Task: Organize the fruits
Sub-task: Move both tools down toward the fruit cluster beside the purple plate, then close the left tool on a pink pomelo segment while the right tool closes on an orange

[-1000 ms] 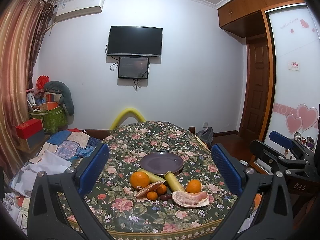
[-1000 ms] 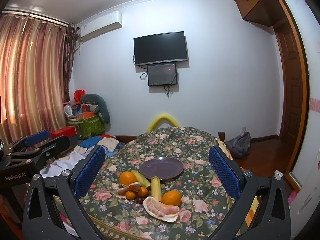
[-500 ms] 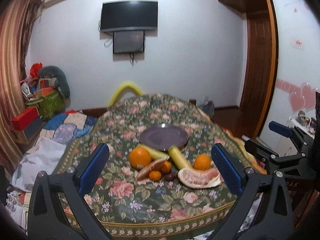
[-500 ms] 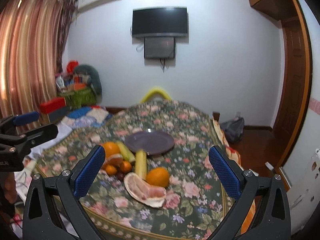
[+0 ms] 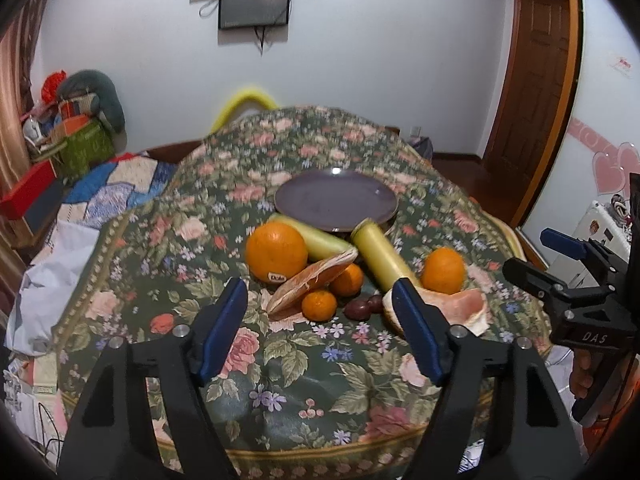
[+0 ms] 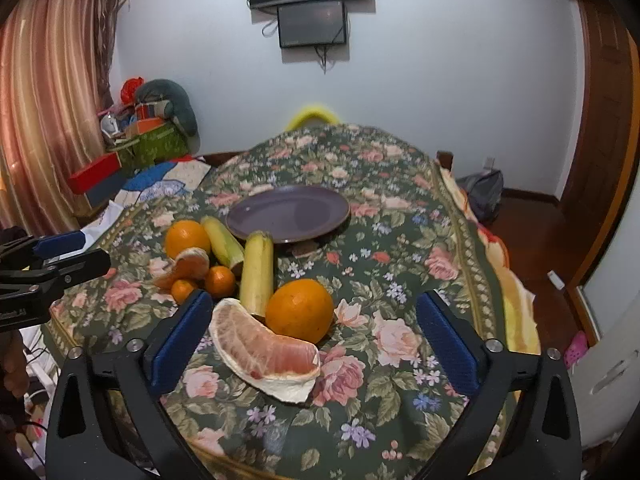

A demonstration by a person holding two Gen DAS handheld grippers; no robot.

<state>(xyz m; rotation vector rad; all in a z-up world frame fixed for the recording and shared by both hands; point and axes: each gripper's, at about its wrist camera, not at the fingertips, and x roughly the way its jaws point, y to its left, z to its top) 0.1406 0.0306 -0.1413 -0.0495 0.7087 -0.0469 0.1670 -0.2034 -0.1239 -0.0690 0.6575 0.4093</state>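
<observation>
An empty purple plate (image 5: pixel 336 200) (image 6: pixel 288 212) sits mid-table on a floral cloth. In front of it lie a big orange (image 5: pixel 276 250) (image 6: pixel 187 238), a second orange (image 5: pixel 443 270) (image 6: pixel 300 310), two yellow-green stalk pieces (image 5: pixel 378 258) (image 6: pixel 258 268), two small tangerines (image 5: pixel 319 305) (image 6: pixel 219 281), a pomelo wedge (image 5: pixel 312 280), a pomelo segment (image 5: pixel 460 308) (image 6: pixel 264 350) and dark dates (image 5: pixel 362 307). My left gripper (image 5: pixel 322 328) is open and empty, just short of the tangerines. My right gripper (image 6: pixel 312 340) is open and empty, over the pomelo segment and second orange.
The round table (image 5: pixel 320 420) has a floral cloth with its near edge below the grippers. A yellow chair back (image 5: pixel 244 100) stands behind it. Boxes and bags (image 5: pixel 72 136) pile at the left wall. A wooden door (image 5: pixel 536 80) is at right.
Both grippers have moved forward and down toward the fruit, which now looks much larger. The left gripper's jaws have narrowed somewhat. No fruit has moved.
</observation>
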